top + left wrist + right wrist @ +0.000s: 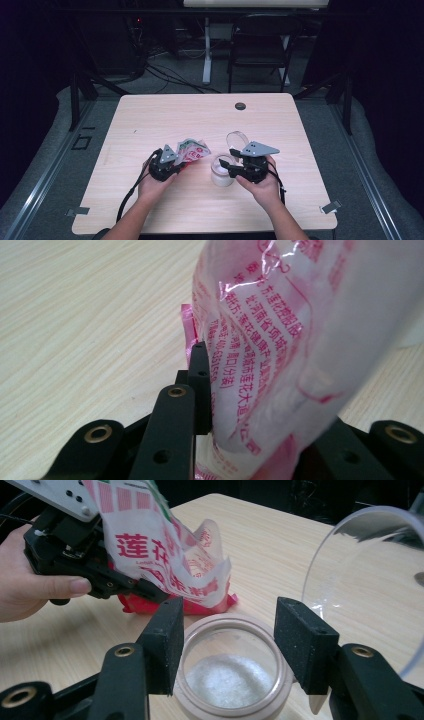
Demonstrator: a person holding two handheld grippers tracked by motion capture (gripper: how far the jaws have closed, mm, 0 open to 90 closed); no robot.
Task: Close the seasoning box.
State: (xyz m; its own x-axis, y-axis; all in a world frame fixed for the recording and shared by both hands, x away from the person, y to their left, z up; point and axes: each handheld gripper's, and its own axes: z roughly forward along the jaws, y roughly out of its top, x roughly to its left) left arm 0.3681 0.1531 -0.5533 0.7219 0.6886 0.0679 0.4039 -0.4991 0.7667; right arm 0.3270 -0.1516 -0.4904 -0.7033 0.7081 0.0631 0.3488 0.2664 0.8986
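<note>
Pale wood table (150, 120), white-grained jar (221, 174) standing on it, dark round grommet (240, 106) near far edge

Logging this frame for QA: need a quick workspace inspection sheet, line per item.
Surface: light wood table, bare apart from a dark round grommet near the far edge.
Job's things: red-printed plastic bag, crumpled; open jar with white granules inside, its clear lid tipped up behind it.
Clutter: nothing seen.
Grippers: left tool shut on the bag; right tool with its jaws either side of the jar's rim, contact unclear.
Cables: one black cable trailing from the left tool.
Surroundings: dark room, folding chair and floor cables beyond the table.
</note>
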